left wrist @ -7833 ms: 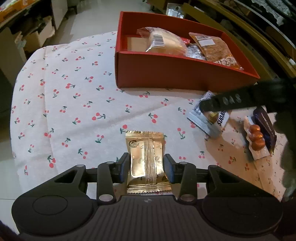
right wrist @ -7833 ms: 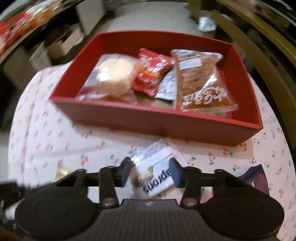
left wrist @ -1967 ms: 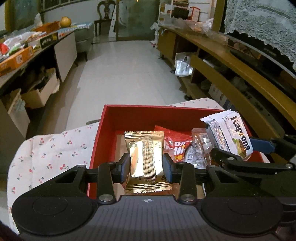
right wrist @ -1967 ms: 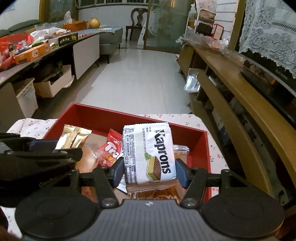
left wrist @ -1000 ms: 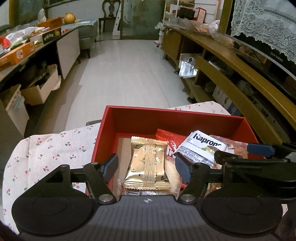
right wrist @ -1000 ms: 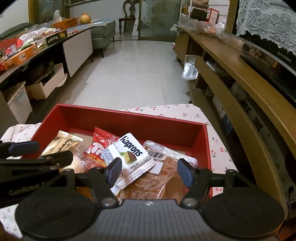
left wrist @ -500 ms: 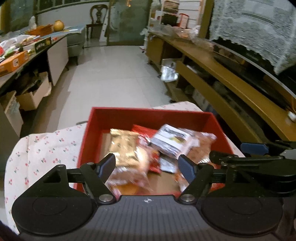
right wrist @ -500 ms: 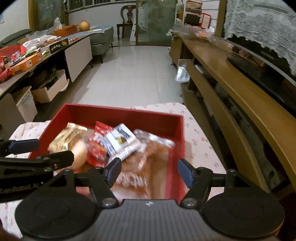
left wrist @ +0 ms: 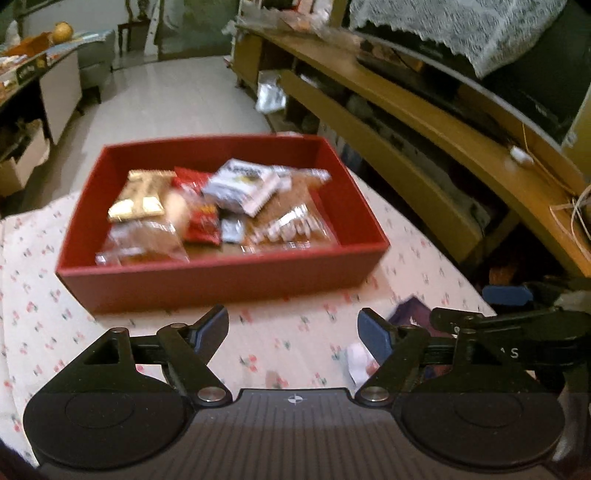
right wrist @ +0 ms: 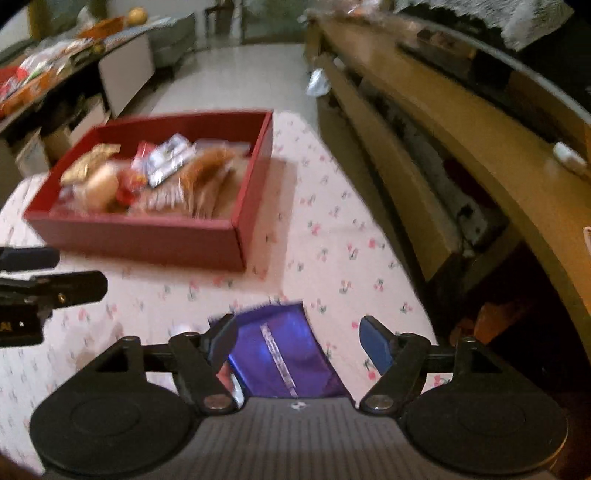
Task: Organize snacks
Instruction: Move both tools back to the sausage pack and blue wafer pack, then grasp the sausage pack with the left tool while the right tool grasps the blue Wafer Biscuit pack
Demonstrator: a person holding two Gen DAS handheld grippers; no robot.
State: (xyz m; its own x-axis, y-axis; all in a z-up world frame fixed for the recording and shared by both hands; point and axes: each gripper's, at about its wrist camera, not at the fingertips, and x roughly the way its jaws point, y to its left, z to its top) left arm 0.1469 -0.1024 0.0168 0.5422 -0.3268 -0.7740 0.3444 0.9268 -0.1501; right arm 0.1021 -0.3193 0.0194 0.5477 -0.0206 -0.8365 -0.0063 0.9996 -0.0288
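Motion blurs the snacks point(left wrist: 229, 199) in the red box point(left wrist: 221, 280); my right gripper point(right wrist: 295, 338) gapes over a half-hidden purple packet point(right wrist: 280, 354); my left gripper point(left wrist: 293, 328) gapes empty.

Cherry-print tablecloth point(left wrist: 288, 343) underfoot, long wooden shelving point(left wrist: 424, 122) along the right, pale tiled floor point(left wrist: 177, 92) beyond, lace cloth point(left wrist: 461, 33) draped up top.

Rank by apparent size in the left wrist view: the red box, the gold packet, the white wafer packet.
1. red box, by far the largest.
2 and 3. white wafer packet and gold packet: they look alike, and blur prevents ranking them.
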